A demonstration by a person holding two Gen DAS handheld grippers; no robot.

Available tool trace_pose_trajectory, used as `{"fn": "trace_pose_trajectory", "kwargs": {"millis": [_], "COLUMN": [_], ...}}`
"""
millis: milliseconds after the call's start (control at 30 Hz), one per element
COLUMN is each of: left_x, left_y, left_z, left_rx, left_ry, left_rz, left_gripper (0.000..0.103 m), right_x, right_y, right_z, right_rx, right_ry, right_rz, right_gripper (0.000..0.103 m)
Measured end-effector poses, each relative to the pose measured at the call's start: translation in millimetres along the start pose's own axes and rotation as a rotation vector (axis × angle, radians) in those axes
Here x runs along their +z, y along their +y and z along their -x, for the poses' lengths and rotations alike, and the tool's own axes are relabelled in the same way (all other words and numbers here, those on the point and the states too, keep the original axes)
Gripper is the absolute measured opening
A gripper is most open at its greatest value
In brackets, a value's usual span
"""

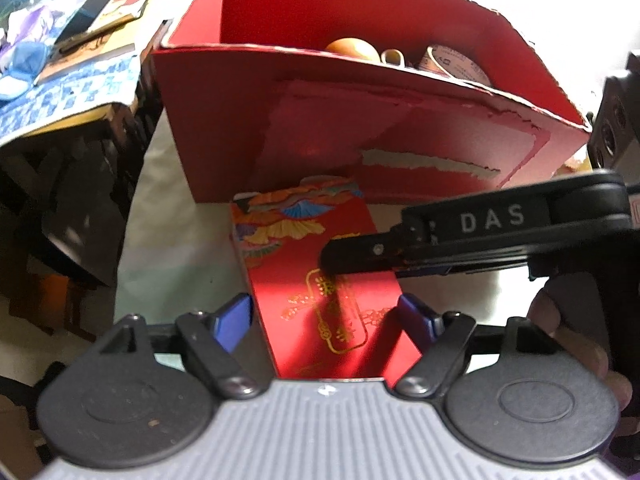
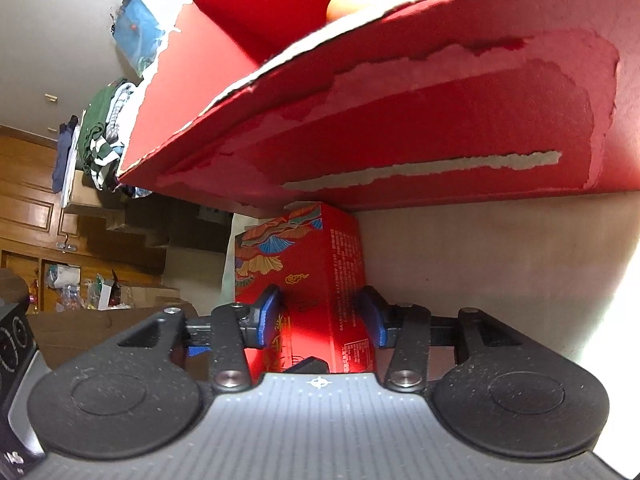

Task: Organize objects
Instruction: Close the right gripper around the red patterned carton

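One large red cardboard box (image 1: 360,120) is seen standing open-topped on the pale table surface (image 1: 168,216), its near wall scuffed where the red facing has been torn away in ragged strips. Inside it, one rounded orange object (image 1: 352,46), one small cup (image 1: 394,57) and one printed roll (image 1: 456,65) are visible above the rim; what else is held inside cannot be told.

Just in front of that wall, one small red packet box (image 1: 320,276) is found on the table, between the large box and the camera. Its long axis is directed away from the left wrist camera toward the big box, the far end touching or nearly touching the wall. It is decorated with fan-shaped patterns in blue, gold and orange at the far end, a gold ornamental label with characters on the top face, and fine print down one side face.

The left gripper (image 1: 324,312) is held wide, a blue pad on each side of the packet box and apart from it. The right gripper (image 2: 320,316) is seen closed around the packet box across its width, blue pads pressed on both sides. One hand (image 1: 576,344) is seen on the right gripper's body.
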State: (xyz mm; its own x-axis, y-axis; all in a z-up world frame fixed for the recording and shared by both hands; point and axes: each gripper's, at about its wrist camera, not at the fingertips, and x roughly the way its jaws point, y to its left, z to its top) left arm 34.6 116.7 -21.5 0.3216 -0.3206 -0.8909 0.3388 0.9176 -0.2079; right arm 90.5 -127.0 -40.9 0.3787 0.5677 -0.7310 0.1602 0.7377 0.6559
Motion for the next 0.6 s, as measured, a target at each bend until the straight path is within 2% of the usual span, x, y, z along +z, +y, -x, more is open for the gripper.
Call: {"fn": "trace_pose_trajectory", "kwargs": {"millis": [233, 333, 600], "left_x": [-2, -1, -2], "left_y": [0, -2, -22], "left_z": [0, 1, 7], "left_rx": [-0.007, -0.005, -0.019], "left_ry": [-0.011, -0.006, 0.032], "left_rz": [0.0, -0.004, -0.081], "left_gripper": [0.08, 0.078, 0.076], "right_x": [2, 1, -4], "right_y": [-4, -2, -10], "right_z": [-3, -1, 17], "right_rx": [0.018, 0.015, 0.025], "right_ry": [0.017, 0.026, 0.064], "right_rz": [-0.027, -0.002, -0.007], "right_gripper": [0.05, 0.048, 0.048]}}
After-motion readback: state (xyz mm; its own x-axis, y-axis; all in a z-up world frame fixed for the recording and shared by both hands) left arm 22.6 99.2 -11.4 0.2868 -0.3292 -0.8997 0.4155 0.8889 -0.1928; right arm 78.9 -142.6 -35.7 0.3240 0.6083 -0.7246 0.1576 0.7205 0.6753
